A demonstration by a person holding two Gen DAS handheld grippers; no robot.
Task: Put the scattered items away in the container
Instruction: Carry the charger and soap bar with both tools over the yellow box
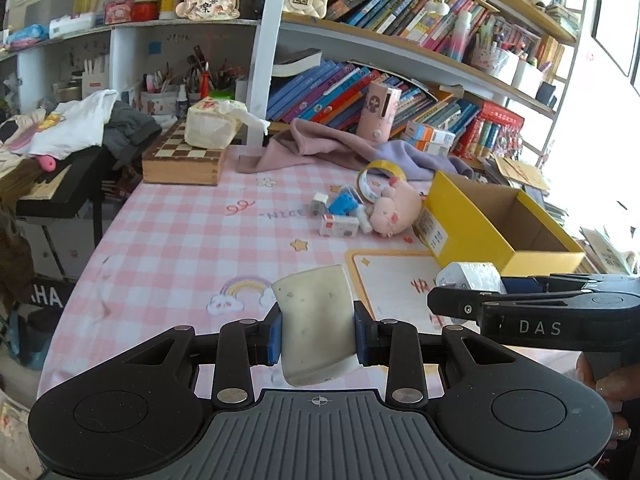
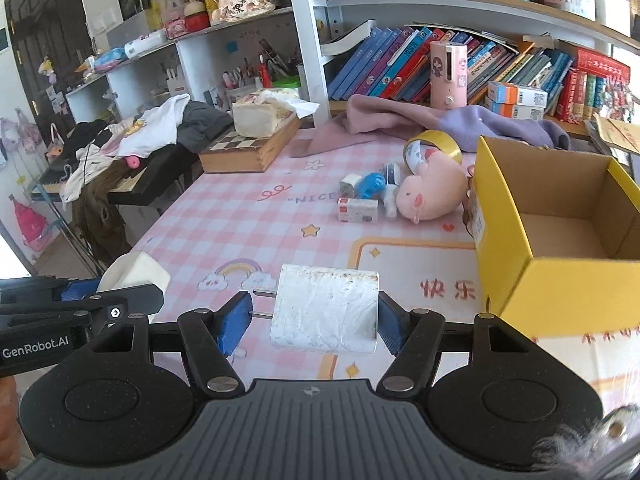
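Note:
My left gripper (image 1: 316, 334) is shut on an off-white eraser-like block (image 1: 316, 320), held above the pink checked tablecloth. My right gripper (image 2: 314, 318) is shut on a white plug adapter (image 2: 326, 310) with two metal prongs pointing left. The open yellow cardboard box (image 2: 560, 280) stands just right of the right gripper; its inside looks empty. In the left wrist view the box (image 1: 472, 232) is ahead right, with the right gripper (image 1: 460, 304) and adapter (image 1: 468, 274) in front of it. A pink plush pig (image 2: 434, 192), tape roll (image 2: 434, 142), blue item (image 2: 370, 184) and small white boxes (image 2: 358, 210) lie left of the box.
A wooden chessboard box (image 2: 250, 150) with a tissue pack stands at the table's far left. Pink and purple cloths (image 2: 440, 120) lie along the back by a bookshelf. A piano with clothes on it (image 2: 120, 148) stands left of the table.

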